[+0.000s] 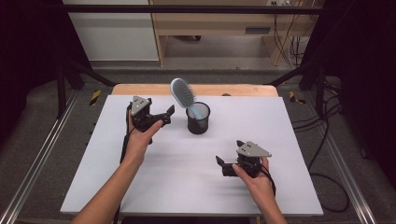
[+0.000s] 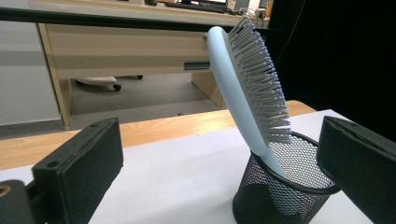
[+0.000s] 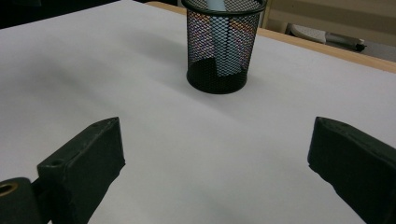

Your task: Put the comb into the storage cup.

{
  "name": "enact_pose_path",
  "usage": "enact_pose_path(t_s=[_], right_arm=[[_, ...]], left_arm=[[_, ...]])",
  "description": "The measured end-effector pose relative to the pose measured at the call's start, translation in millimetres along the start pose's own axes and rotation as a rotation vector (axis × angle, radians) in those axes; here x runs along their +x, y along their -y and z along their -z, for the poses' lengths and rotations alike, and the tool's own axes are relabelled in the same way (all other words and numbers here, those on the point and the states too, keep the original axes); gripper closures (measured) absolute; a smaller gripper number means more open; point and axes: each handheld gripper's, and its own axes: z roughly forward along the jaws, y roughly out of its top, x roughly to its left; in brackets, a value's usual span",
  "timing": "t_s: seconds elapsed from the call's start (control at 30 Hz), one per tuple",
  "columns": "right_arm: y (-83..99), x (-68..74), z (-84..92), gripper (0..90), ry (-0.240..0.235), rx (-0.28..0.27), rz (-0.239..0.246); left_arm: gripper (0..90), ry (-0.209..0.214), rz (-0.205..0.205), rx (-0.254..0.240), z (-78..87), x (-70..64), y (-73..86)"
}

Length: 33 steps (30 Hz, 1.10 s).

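Brush (image 1: 183,93) stood handle-down in a black mesh cup (image 1: 198,122) near the far middle of the white surface (image 1: 187,186), its pale blue head tilted up and to the left above the rim in the high view. In the left claw view the brush (image 2: 243,88) leaned with its grey bristles facing right, and its handle sank into the cup (image 2: 280,196).

The left claw (image 1: 169,114) hung just left of the cup, its jaws spread wide and holding nothing; in its own view the cup sat between the two black jaws but touched neither. The left hand (image 1: 140,137) gripped it from below.

The right claw (image 1: 223,164) stayed well apart from the cup, nearer the person, low over the surface, in the right hand (image 1: 254,179). Its jaws were also wide apart and empty. In its own view the cup (image 3: 219,51) stood farther off, the brush handle (image 3: 223,46) visible through the mesh.
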Motion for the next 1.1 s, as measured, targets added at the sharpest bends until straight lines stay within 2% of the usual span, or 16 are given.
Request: enact_pose_path(t_s=[0.3, 0.83, 1.1], right_arm=[[0.2, -0.9, 0.5, 3.8, 0.001, -0.001, -0.003], [0.7, -1.0, 0.0, 3.8, -0.003, 0.003, -0.002], [0.9, -1.4, 0.1, 3.8, -0.001, 0.003, -0.002]], left_arm=[[0.8, 0.001, -0.011, -0.008, 1.7, -1.7, -1.1], [0.8, 0.017, -0.066, -0.014, 7.0, -7.5, -5.6], [0.8, 0.018, -0.068, -0.030, 12.5, -4.7, -10.1]])
